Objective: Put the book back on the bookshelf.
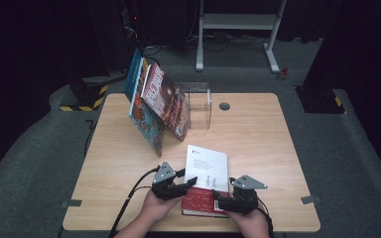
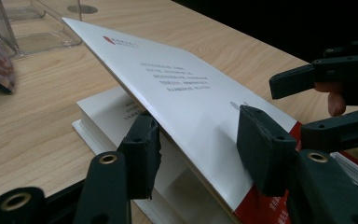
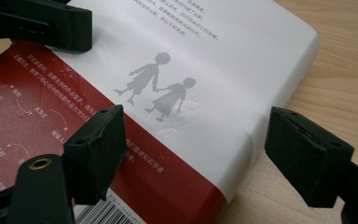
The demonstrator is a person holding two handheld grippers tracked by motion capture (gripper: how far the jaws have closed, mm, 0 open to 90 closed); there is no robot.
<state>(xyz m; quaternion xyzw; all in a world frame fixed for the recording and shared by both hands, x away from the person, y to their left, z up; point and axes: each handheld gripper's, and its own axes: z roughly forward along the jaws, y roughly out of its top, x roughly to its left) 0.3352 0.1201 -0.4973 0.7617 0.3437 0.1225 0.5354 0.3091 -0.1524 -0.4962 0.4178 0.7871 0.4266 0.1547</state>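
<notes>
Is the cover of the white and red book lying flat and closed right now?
No. In the left gripper view the book's cover is lifted at an angle off the page block, with one finger of the left tool under it.

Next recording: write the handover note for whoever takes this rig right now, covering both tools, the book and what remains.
Left tool: jaws astride the lifted cover of the white-and-red book, one under and one over; grip not confirmed.
Right tool: open, jaws astride the book's spine-side edge, not pressing.
Book lies flat at the near table edge; leaning books and a clear stand are at the far left.
Done: cover raised off the pages.
Left: probably finish opening the cover while steadying the book.
</notes>
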